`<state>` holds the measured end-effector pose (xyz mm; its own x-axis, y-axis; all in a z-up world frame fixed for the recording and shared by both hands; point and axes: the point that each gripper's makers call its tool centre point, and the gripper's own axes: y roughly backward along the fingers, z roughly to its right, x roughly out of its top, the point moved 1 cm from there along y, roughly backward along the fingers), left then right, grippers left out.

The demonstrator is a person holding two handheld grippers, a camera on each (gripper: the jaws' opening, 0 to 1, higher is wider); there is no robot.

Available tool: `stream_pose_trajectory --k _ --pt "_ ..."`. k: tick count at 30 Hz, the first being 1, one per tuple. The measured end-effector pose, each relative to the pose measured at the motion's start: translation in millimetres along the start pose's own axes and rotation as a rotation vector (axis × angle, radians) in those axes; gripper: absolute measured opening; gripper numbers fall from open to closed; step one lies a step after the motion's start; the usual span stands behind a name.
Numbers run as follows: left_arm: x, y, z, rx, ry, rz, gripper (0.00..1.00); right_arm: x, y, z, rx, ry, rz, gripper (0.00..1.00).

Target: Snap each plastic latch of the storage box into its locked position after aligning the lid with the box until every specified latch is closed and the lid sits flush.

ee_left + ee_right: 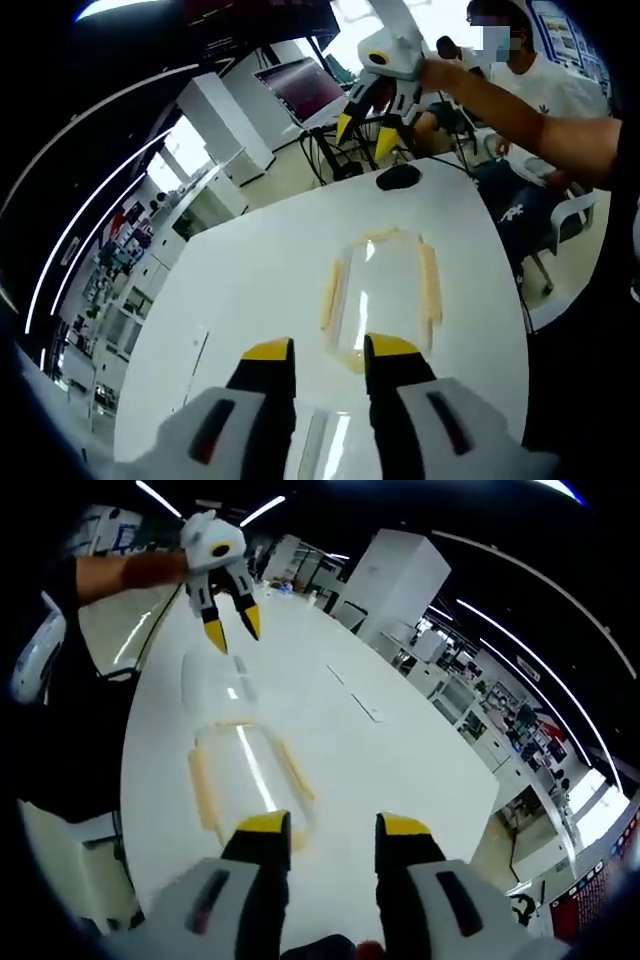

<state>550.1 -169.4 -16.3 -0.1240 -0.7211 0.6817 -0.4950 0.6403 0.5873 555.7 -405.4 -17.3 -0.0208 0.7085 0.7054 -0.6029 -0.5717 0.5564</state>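
Left gripper view is taken from above a white tabletop point(250, 290), on which a clear storage box point(382, 292) with pale yellowish latches point(431, 287) along its sides is seen lying flat just ahead of the left tongs point(330, 352). The yellow-tipped jaws of the left tongs are held apart, with nothing between them, above the near end of the box. Across the tabletop, the right tongs point(372, 122) are seen raised in the air on a person's arm point(520, 115), their jaws spread and empty. A dark, rounded object point(398, 176) rests on the tabletop beyond the box. In the right gripper view the same box point(243, 770) is seen on the tabletop point(380, 770), just ahead and to the left of the right tongs point(332, 828), whose jaws are parted and hold nothing. The left tongs point(231, 620) are seen at the far side, lifted above the tabletop with jaws apart. Whether the latches are snapped shut cannot be told.
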Motion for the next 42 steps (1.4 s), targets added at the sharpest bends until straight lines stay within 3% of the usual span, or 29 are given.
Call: stream_pose_trajectory --k 4,6,8,10,12,13,16,17,19,20,21,22,24,32,42 --pt "2.1 -5 -2.3 0.020 -0.006 -0.017 0.19 -3.7 4 9 -0.027 -0.011 0.001 0.00" --pt "5.6 -3 -6.1 0.032 0.000 -0.009 0.17 -2.3 7 14 -0.049 -0.017 0.011 0.00" --pt "9.2 -4 -5.4 0.041 -0.009 -0.007 0.27 -4.4 7 14 -0.030 -0.036 0.003 0.04" --pt "9.8 -5 -6.2 0.038 -0.010 -0.012 0.43 -5.3 6 14 -0.030 -0.032 0.000 0.19" --pt "12.6 -5 -8.3 0.049 -0.017 0.006 0.49 -6.8 4 13 -0.022 -0.028 -0.001 0.28" --pt "13.5 -6 -9.4 0.053 -0.019 0.011 0.53 -7.0 4 12 -0.021 -0.027 -0.001 0.39" --pt "13.8 -6 -9.6 0.045 -0.013 0.014 0.73 -9.0 1 12 -0.013 -0.021 -0.005 0.94" --pt "13.5 -7 -9.3 0.038 -0.010 0.013 0.83 -10.0 0 11 -0.010 -0.018 -0.007 0.98" --pt "12.4 -8 -8.0 0.025 -0.006 0.008 1.00 -11.0 -2 10 -0.006 -0.010 -0.008 1.00" --pt "11.7 -8 -7.2 0.019 -0.006 0.004 0.98 -11.0 -3 10 -0.007 -0.006 -0.006 1.00" --pt "4.2 -14 8.5 -0.078 0.018 -0.013 0.99 -20.3 -8 4 0.013 0.027 -0.057 1.00" --pt "0.9 -15 9.5 -0.078 0.024 -0.024 0.99 -20.3 -9 6 0.025 0.085 -0.059 1.00" --pt "-9.1 -19 14.9 -0.090 0.006 -0.061 0.99 -21.1 -12 -2 0.066 0.043 -0.054 1.00" --pt "-8.3 -18 9.6 -0.075 0.019 -0.064 0.99 -15.8 -14 3 0.082 0.102 -0.045 1.00" --pt "-10.5 -22 3.5 -0.088 0.009 -0.078 1.00 -17.9 -23 0 0.159 0.215 -0.111 0.99"
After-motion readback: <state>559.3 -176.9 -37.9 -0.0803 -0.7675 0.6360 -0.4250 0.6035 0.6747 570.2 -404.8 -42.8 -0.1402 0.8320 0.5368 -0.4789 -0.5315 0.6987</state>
